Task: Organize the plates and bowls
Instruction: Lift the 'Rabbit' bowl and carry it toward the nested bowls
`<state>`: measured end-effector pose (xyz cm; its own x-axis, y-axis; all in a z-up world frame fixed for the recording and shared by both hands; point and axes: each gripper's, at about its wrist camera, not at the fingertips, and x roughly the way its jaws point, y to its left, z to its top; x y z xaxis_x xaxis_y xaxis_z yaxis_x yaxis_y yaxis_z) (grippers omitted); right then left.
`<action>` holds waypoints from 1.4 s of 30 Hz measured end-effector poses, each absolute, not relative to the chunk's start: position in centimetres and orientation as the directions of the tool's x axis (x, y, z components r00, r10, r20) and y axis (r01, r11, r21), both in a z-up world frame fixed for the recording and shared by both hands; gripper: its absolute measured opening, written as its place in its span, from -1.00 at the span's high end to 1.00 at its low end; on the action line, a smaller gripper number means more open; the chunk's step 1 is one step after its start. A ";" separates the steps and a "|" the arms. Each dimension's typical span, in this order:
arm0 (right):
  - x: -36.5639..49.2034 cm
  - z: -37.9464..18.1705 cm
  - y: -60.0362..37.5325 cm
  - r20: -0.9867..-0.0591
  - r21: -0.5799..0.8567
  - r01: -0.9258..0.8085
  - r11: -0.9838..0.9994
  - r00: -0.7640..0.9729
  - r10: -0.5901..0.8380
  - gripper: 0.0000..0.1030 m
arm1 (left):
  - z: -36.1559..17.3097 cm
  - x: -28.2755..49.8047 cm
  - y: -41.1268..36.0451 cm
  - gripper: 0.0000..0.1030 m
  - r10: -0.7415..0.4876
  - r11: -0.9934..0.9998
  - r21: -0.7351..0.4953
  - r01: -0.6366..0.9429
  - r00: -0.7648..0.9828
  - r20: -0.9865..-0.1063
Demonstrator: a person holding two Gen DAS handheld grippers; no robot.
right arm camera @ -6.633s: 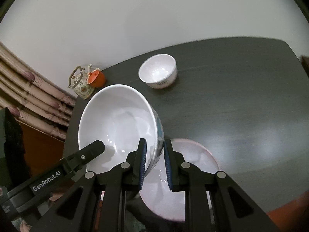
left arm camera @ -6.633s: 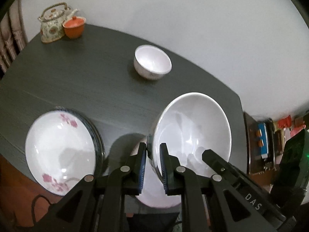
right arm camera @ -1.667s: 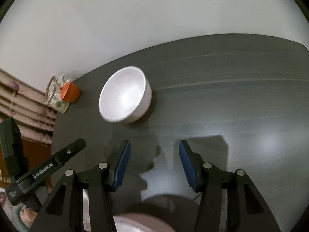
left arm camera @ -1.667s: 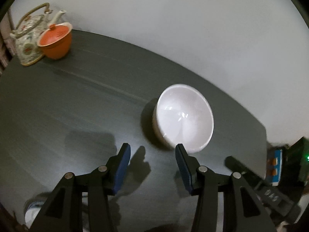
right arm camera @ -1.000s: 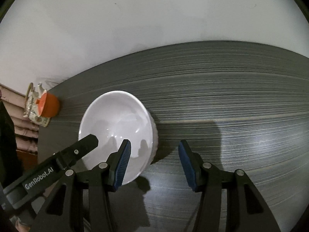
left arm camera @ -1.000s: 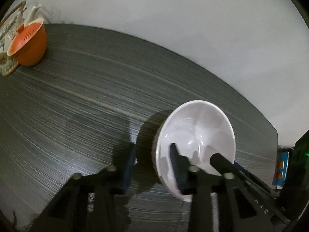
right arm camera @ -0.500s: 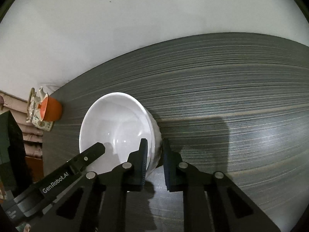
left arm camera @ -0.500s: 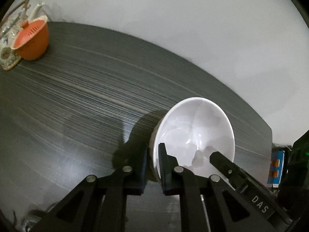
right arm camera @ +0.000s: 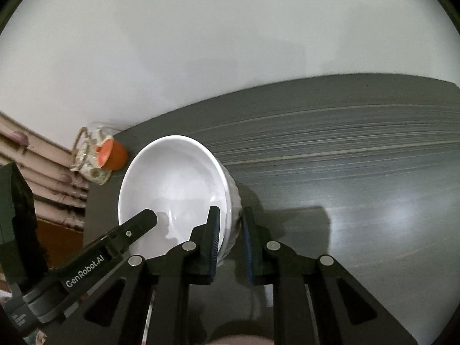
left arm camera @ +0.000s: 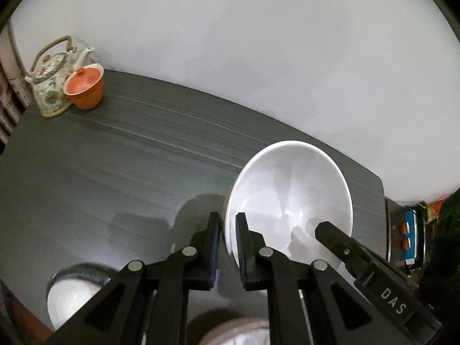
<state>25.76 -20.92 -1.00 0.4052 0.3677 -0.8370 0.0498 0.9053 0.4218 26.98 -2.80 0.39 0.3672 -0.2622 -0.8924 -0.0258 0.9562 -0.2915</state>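
Bowl of plain white glazed ceramic (left arm camera: 290, 189) hangs above the dark grey wood-grain bench (left arm camera: 115, 172), its rim pinched between the left gripper's (left arm camera: 227, 247) fingers and, opposite, the right gripper's (right arm camera: 230, 241) closed fingers.

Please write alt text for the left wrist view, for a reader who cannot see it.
The left tool is clamped on the near rim of a small white bowl above a dark table, while the right tool grips the bowl's opposite rim. A floral teapot and an orange lidded cup stand at the far left corner.
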 end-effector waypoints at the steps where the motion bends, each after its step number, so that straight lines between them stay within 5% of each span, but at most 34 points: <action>1: 24.8 -0.1 -21.0 -0.830 0.422 0.045 0.905 0.419 0.367 0.70 | 1.2 26.0 -2.7 0.78 -0.262 0.957 -0.291 -0.022 0.374 -0.890; 13: 16.2 4.4 -20.7 -0.802 0.411 0.008 0.912 0.479 0.357 0.69 | 3.0 17.6 -1.5 0.78 -0.275 0.953 -0.302 -0.008 0.391 -0.878; 42: 6.9 0.5 -19.7 -0.846 0.394 0.052 0.918 0.412 0.339 0.68 | -0.9 10.6 -1.4 0.78 -0.272 0.955 -0.295 -0.032 0.299 -0.915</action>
